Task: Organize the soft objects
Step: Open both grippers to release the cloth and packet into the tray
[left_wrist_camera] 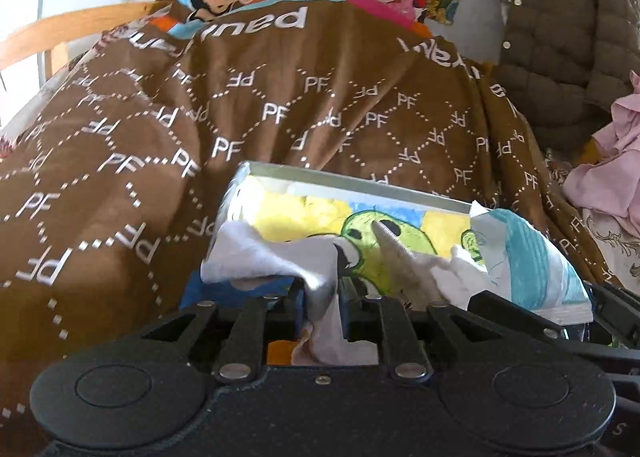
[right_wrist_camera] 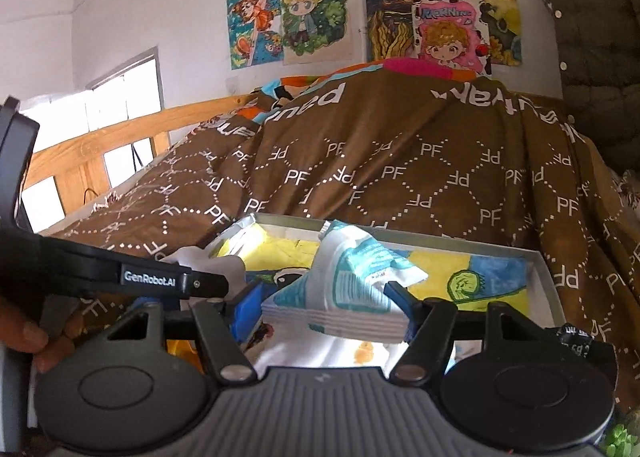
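The soft white cloth with blue-green printed stripes is the thing in hand. It hangs over a shallow grey cardboard box whose floor carries a yellow and blue cartoon print, and the box rests on a brown blanket patterned with white "PF" letters that covers the bed.

In the right wrist view the right gripper is clenched on a stacked, folded part of the cloth, its layered edge showing between the fingers. Holding the fold pinched like this probably keeps the layers from sliding apart.

In the left wrist view the left gripper is clamped on a thin white edge of the cloth, which runs down between its fingers. The two grips at separate spots suggest the cloth is being kept taut and tidy for folding or for laying into the box.

Behind the bed, a wooden bed rail and coloured cartoon drawings on the wall show. A dark quilted jacket and crumpled pink fabric lie to the right, likely awaiting sorting.
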Tool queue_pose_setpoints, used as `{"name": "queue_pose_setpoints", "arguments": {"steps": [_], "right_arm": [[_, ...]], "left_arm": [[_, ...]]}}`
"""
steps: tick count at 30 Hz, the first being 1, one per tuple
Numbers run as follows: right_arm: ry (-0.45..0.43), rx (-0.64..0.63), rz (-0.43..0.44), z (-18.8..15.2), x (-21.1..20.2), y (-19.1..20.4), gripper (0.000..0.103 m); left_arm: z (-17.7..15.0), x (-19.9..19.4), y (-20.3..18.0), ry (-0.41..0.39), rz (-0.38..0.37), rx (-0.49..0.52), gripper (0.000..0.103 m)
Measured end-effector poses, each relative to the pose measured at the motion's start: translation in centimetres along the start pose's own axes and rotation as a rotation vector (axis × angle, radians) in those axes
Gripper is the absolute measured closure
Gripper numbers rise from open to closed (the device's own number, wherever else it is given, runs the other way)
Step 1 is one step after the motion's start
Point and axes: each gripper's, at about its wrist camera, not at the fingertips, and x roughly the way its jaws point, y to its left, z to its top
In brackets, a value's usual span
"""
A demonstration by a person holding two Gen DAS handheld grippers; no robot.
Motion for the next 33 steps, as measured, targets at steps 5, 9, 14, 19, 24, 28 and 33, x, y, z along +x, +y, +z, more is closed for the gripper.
{"name": "queue_pose_setpoints", "arguments": {"steps": [5,9,14,19,24,28,33], "right_arm": [[0.013,-0.019,0.007,-0.3,0.3,0.6,0.026],[0.015,-0.025,0.020,-0.2,0.3,0.7,0.019],[0.009,-0.022,0.027,0.0,0.0,0.6,0.014],[-0.019,-0.022,0.071,0.5,-1.0,0.7,0.011],[-0.026,-0.046,0.090,0.8,-1.5,1.1,0.009],[-0.034,-0.041,0.096,1.1,-1.9,1.2,0.007],[-0.056,-0.040,0.095,1.5,-2.9,1.1,0.004]], "left_arm": [[-0.1,-0.6,0.7,0.016,0.003,-0.008,0.072],[-0.1,-1.0,1.2,0.034,0.009,-0.033,0.056],[0.2,-1.7,1.3,0.020,0.027,-0.034,0.041],[0.6,-2.8,0.9,0.004,0.034,-0.035,0.034],[1.1,-3.8,0.6,-0.010,0.039,-0.027,0.032],[1.2,-4.8,0.3,-0.019,0.045,-0.022,0.026],[1.4,-6.3,0.0,-0.040,0.053,-0.025,0.019]]}}
